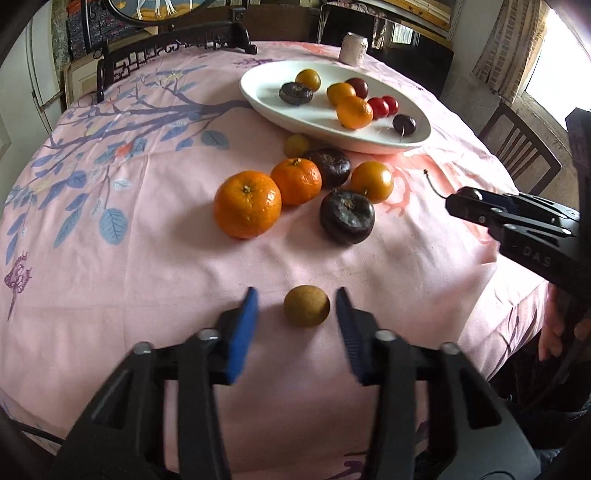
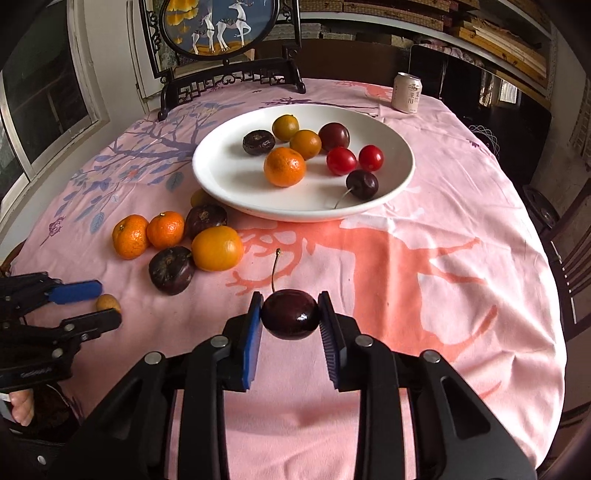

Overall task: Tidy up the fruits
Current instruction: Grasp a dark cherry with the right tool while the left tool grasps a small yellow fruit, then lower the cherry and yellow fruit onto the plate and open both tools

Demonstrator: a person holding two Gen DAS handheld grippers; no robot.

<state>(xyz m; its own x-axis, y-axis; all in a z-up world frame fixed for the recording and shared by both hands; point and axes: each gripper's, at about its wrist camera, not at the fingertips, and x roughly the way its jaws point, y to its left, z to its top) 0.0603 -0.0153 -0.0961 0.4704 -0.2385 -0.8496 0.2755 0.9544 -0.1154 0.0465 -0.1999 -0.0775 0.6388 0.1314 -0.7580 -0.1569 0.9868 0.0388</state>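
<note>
A white plate (image 2: pixel 400 177) at the table's far middle holds several fruits: oranges, dark plums, red tomatoes and a cherry (image 2: pixel 362 184). My right gripper (image 2: pixel 290 314) is shut on a dark cherry (image 2: pixel 290 314) with an upright stem, held above the pink cloth. My left gripper (image 1: pixel 297 308) is open, its blue pads either side of a small brown longan (image 1: pixel 306 305) on the cloth, not touching it. A loose cluster of mandarins (image 1: pixel 247 203) and dark fruits (image 1: pixel 346 217) lies in front of the plate.
A drink can (image 2: pixel 407 92) stands behind the plate. A dark carved stand with a round picture (image 2: pixel 221 26) is at the table's back edge. Chairs (image 2: pixel 576 258) stand on the right. The right gripper shows in the left wrist view (image 1: pixel 448 203).
</note>
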